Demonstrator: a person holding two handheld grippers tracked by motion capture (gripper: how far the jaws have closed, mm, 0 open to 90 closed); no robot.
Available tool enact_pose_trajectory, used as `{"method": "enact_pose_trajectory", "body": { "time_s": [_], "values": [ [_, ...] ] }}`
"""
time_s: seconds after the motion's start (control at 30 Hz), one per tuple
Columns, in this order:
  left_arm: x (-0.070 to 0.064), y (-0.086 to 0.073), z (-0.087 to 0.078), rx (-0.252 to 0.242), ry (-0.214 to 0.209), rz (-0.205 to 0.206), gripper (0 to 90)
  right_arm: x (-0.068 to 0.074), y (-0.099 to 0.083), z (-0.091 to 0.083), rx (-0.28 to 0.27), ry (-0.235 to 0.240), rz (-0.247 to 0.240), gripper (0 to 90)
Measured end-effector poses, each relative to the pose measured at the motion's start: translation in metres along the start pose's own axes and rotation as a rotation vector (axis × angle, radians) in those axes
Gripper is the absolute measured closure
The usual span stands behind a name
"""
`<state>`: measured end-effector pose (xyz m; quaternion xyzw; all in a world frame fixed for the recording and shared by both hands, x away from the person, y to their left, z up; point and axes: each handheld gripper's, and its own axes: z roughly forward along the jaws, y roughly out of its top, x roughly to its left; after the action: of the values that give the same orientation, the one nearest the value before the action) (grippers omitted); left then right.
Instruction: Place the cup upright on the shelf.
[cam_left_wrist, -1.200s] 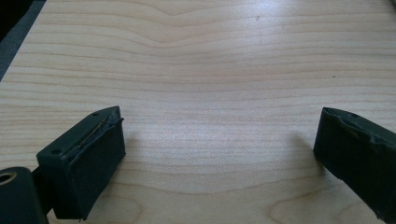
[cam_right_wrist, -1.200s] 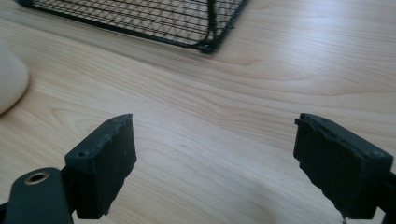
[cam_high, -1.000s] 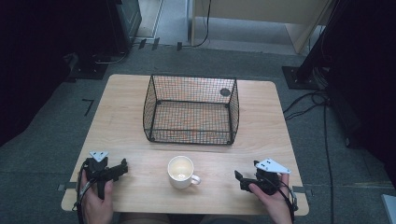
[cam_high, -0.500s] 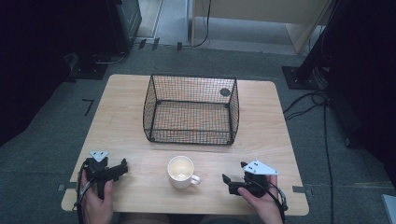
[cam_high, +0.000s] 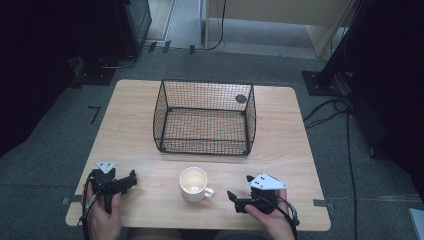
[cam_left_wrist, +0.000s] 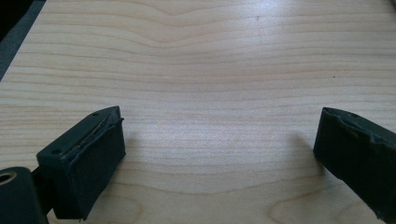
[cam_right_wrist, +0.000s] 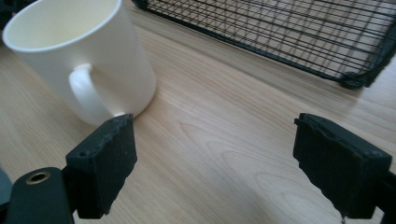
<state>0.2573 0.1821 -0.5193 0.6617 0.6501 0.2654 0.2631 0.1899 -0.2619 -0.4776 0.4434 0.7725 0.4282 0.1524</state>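
High view: wooden table at frame centre, a black wire basket on its upper middle. White mug stands upright at lower centre, just below the basket's near wall but apart from it; handle points to lower right. Inside looks pale, contents can't be told.

Right gripper, lower right of frame, held in a hand, grey three-cornered plate on top. Jaws point left toward the mug handle, near it, not touching. Right gripper view: jaws wide apart, nothing between them but bare wood; mug at upper left, its handle just above the left jaw; basket across the top and upper right.

Left gripper, lower left of frame, held in the other hand, also w/ grey plate. Jaws point right, well apart from the mug. Left gripper view: jaws spread wide over bare tabletop, gripping nothing.

Dark floor round the table; cables at right of frame.
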Motion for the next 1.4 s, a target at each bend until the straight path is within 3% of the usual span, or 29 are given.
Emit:
{"method": "enact_pose_trajectory", "body": {
  "time_s": [0.23,0.37,0.4,0.63,0.97,1.4],
  "values": [
    [0.000,0.000,0.000,0.000,0.000,0.000,2.2,0.011,0.002,0.005,0.000,0.055,-0.017,14.4],
    [0.000,0.000,0.000,0.000,0.000,0.000,2.2,0.017,0.003,0.007,-0.002,0.098,-0.028,18.7],
    [0.000,0.000,0.000,0.000,0.000,0.000,2.2,0.019,0.004,0.009,-0.008,0.130,-0.037,23.3],
    [0.000,0.000,0.000,0.000,0.000,0.000,2.2,0.029,0.005,0.018,-0.002,0.191,-0.060,32.3],
    [0.000,0.000,0.000,0.000,0.000,0.000,2.2,0.039,0.008,0.027,0.003,0.217,-0.051,61.1],
    [0.000,0.000,0.000,0.000,0.000,0.000,2.2,0.045,0.019,0.033,0.034,0.233,-0.083,73.5]
  ]
}}
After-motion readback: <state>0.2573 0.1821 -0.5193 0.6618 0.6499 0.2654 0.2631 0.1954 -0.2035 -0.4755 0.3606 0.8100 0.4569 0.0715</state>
